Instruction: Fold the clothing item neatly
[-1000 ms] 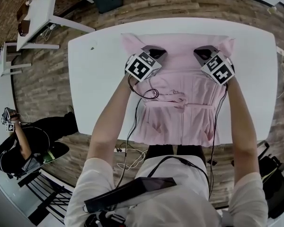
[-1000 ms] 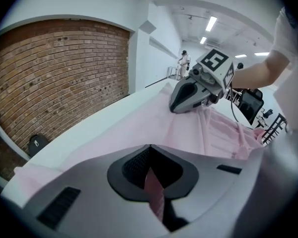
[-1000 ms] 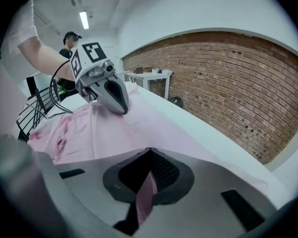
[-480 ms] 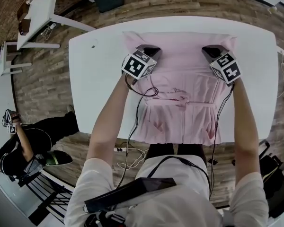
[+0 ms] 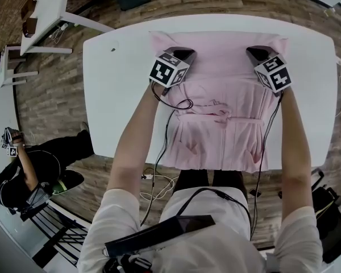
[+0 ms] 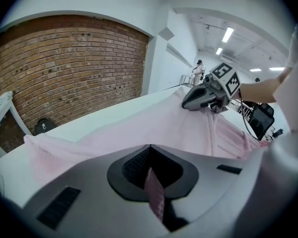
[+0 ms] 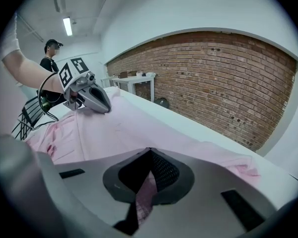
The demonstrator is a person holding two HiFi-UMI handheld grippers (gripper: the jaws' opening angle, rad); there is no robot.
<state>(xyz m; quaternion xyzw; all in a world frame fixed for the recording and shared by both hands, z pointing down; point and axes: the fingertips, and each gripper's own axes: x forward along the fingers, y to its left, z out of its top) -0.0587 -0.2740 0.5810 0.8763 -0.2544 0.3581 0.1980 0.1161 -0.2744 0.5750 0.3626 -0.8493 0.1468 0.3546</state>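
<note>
A pink garment point(image 5: 219, 90) lies spread on the white table point(image 5: 113, 107), its lower part hanging over the near edge. My left gripper point(image 5: 185, 53) is shut on the garment's cloth toward its far left side; a pinched strip of pink cloth point(image 6: 154, 195) shows between the jaws. My right gripper point(image 5: 254, 52) is shut on the cloth toward the far right side, with a pinched pink fold point(image 7: 145, 197) in its jaws. A tied belt point(image 5: 213, 115) crosses the garment's middle. Each gripper shows in the other's view: right gripper point(image 6: 206, 94), left gripper point(image 7: 87, 94).
White table edges run close around the garment, with bare top to the left point(image 5: 111, 78) and right point(image 5: 312, 95). A second white table point(image 5: 42, 16) stands far left. A person point(image 5: 23, 175) sits on the floor at left. Cables point(image 5: 159, 175) hang off the near edge.
Both grippers have moved apart and slightly toward the far edge with the cloth, the right one farther right. The garment's far part looks flatter and wider.
</note>
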